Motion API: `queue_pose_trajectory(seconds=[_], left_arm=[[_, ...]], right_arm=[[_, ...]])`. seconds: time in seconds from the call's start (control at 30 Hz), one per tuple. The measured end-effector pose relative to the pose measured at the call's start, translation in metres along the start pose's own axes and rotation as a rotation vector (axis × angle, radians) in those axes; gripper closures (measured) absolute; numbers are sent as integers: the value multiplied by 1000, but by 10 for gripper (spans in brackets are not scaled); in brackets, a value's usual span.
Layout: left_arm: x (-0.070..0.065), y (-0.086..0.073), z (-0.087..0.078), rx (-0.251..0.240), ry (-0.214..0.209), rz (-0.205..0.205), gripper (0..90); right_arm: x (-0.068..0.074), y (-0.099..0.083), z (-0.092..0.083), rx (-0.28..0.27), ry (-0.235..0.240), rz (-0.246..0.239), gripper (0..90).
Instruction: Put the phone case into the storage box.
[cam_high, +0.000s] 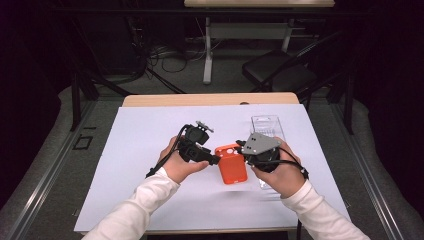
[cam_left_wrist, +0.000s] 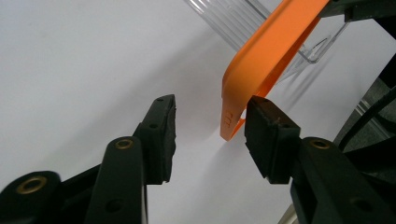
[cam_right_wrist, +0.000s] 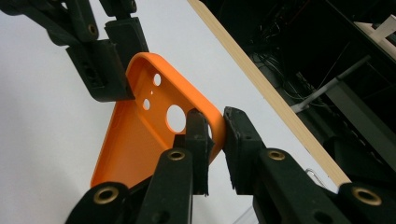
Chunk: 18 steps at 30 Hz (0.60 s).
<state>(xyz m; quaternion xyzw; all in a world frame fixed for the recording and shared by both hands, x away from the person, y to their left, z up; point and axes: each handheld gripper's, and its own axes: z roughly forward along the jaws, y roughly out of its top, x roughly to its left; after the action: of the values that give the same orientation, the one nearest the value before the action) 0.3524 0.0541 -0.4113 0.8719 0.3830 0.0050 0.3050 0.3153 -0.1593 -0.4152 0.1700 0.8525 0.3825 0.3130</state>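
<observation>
The high view looks forward and down from above the person's side onto the white-covered tabletop (cam_high: 150, 150), far enough to take in its whole spread and the dark room beyond. The left gripper view sits low and very near, looking along the left hand-held gripper (cam_left_wrist: 210, 133) toward the orange plastic phone case (cam_left_wrist: 261, 65). The right gripper view, just as close, looks along the right hand-held gripper (cam_right_wrist: 215, 140) across the same case (cam_right_wrist: 135, 140) to the tabletop's wooden edge. All three views share the case.
</observation>
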Motion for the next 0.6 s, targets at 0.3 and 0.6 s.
queue_pose_trajectory(seconds=[0.3, 0.6], left_arm=[[3, -6, -6, -58, -52, 0, 469], [9, -13, -5, -97, -32, 44, 460]], right_arm=[[-5, -3, -1, -18, 4, 17, 805], [-9, -3, -2, -37, 3, 22, 805]])
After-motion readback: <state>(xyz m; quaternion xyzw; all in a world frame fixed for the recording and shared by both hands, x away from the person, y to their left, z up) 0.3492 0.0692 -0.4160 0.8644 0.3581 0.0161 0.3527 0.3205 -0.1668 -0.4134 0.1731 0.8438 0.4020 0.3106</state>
